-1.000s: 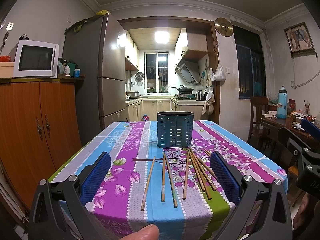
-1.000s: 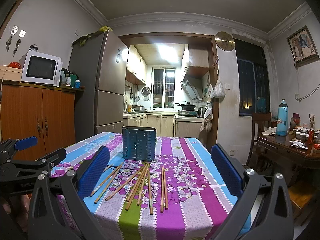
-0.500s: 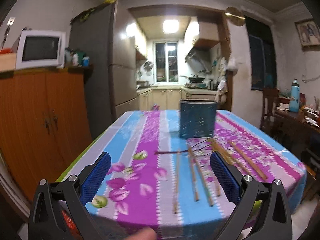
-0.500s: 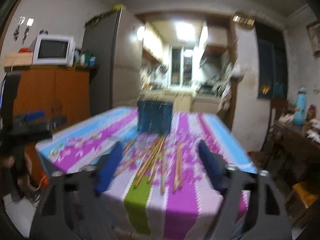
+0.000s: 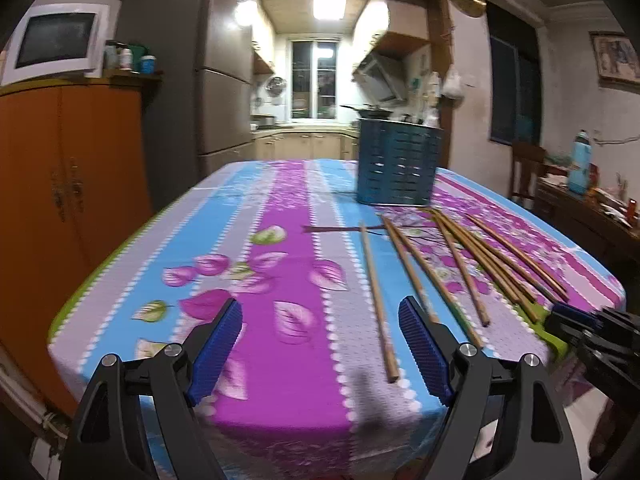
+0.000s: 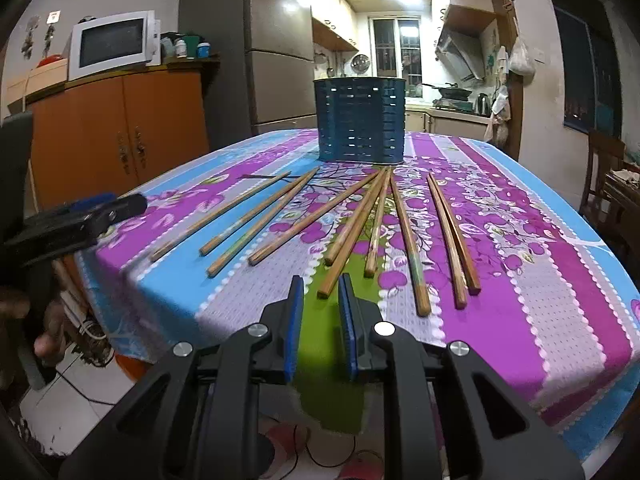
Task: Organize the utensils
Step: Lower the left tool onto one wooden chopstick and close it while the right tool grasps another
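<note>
I see the dark blue slotted plastic utensil holder [image 6: 360, 120] standing upright on the striped floral tablecloth [image 6: 520, 248], and I take it as my landmark. On its near side the brown wooden chopsticks [image 6: 352, 232] lie loose in a fan, far tips converging toward its base, near ends spread toward the table edge. I count about 10.

My right gripper [image 6: 319, 322] hangs at the table edge on the holder's near side. Its blue pads are narrow, with only a slim gap and nothing between them; the jaws have just been closing. The near end of 1 chopstick [image 6: 325, 291] lies just beyond the fingertips, not touched.

My left gripper [image 5: 320, 344] sits further to the holder's left, over bare purple cloth. Its jaws are wide and empty, and have just been closing a little. The leftmost chopstick [image 5: 378, 304] lies just inside its right pad [image 5: 424, 352], beneath it.

Against 1 second ago, both grippers sit lower and nearer the cloth, the chopsticks lie as before, and the right jaws were fully spread then.
</note>
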A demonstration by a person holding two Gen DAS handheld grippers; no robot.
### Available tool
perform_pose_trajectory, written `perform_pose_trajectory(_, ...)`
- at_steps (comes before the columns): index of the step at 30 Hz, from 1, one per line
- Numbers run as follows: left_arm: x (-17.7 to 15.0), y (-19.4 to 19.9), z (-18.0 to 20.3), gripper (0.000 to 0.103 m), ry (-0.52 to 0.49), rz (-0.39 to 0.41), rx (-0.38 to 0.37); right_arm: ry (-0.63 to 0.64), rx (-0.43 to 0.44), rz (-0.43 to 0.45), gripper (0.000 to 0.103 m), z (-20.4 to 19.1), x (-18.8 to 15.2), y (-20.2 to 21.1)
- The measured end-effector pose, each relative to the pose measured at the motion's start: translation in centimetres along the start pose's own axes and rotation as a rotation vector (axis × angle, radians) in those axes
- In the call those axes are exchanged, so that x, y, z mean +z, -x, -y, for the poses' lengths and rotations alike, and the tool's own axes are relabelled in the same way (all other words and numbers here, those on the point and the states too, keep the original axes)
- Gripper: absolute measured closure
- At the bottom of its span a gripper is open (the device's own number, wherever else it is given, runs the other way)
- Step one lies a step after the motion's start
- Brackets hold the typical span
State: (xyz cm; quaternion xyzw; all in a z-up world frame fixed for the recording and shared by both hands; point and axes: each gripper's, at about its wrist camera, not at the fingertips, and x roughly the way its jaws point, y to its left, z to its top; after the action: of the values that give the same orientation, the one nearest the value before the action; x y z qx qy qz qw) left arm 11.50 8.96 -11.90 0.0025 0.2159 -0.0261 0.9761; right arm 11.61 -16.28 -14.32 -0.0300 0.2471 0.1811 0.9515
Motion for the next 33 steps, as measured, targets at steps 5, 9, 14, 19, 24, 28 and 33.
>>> perform_pose_trajectory(5, -0.7, -1.0, 0.9, 0.028, -0.016, -0.01, -0.062, 0.008, -0.031, -0.013, 0.086, 0.1, 0.4, -1.4)
perform_pose_trajectory(9, -1.3, -1.9, 1.5, 0.045, -0.035, -0.034, -0.102, 0.012, -0.053, -0.011, 0.087, 0.0, 0.4, -1.6)
perform_pose_trajectory(14, -1.9, -2.5, 2.2, 0.064, -0.067, -0.045, -0.134, 0.02, -0.069, -0.011, 0.09, 0.1, 0.5, -1.6)
perform_pose_trajectory(19, -2.8, -2.6, 3.4, 0.079, -0.097, -0.039, -0.152, 0.039, -0.089, -0.003, 0.09, -0.3, 0.4, -1.5)
perform_pose_trajectory(24, -3.5, -2.4, 3.7, 0.079, -0.103, -0.008, -0.135, 0.047, -0.111, 0.011, 0.09, -0.7, 0.3, -1.6)
perform_pose_trajectory(28, -3.9, -2.2, 3.9, 0.079, -0.103, 0.016, -0.122, 0.058, -0.132, 0.024, 0.09, -0.8, 0.4, -2.1)
perform_pose_trajectory(33, -4.6, -1.7, 4.0, 0.079, -0.111, 0.055, -0.115, 0.065, -0.151, 0.053, 0.09, -0.9, -0.2, -2.0)
